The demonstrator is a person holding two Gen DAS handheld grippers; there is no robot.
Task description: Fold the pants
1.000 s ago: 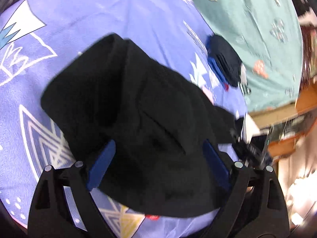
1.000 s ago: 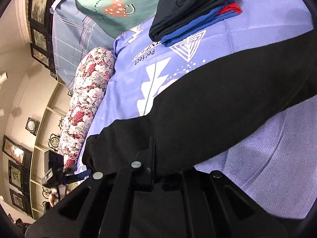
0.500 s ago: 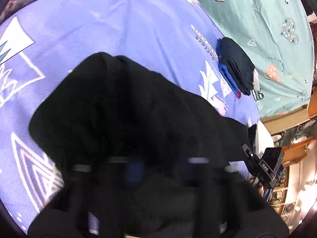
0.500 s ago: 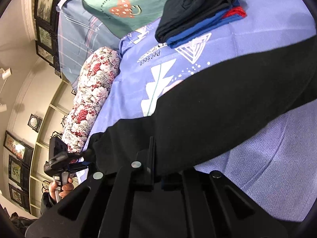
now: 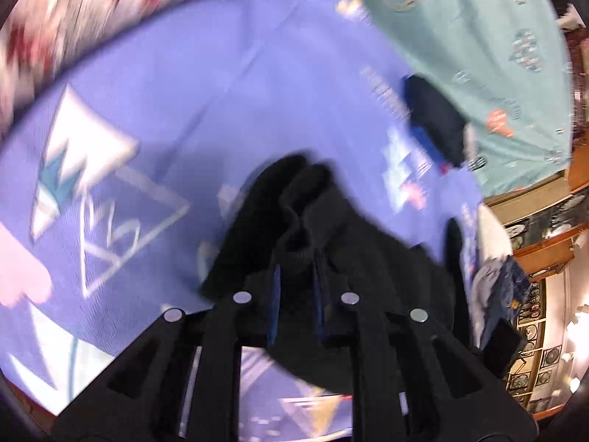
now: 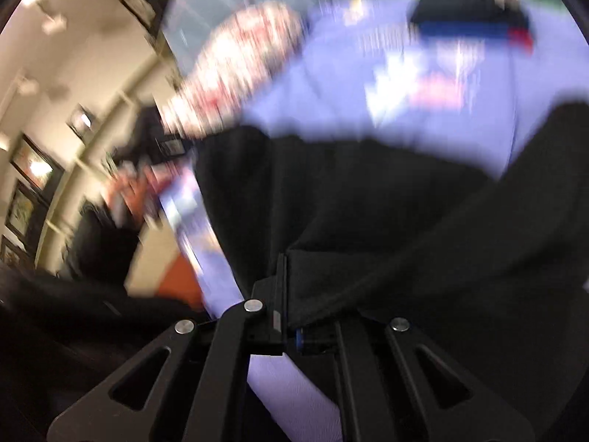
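Left wrist view: the black pants (image 5: 331, 243) bunch up right between my left gripper (image 5: 296, 294) fingers, whose blue pads (image 5: 274, 302) stand nearly together with a thick wad of cloth pinched between them. From that pinch the fabric runs away to the right and slightly toward me, across the lilac bedsheet (image 5: 176, 110) with its white triangle print. In the right wrist view the same pants (image 6: 386, 202) fill the lower middle, and my right gripper (image 6: 291, 326) has its jaws drawn nearly together on a hem edge; the left finger (image 6: 281, 294) presses flat against the cloth. So I hold the garment at both ends, its long axis strung between my two tongs, slack and folding over itself in the middle; part still lies on the sheet, though how much is lifted I cannot tell through the motion blur. I judge the next move turns on bringing one held end over the other along that axis. Farther out sit a stack of folded clothes (image 5: 438, 125) near the teal blanket (image 5: 478, 37), and a floral bolster (image 6: 235, 62).
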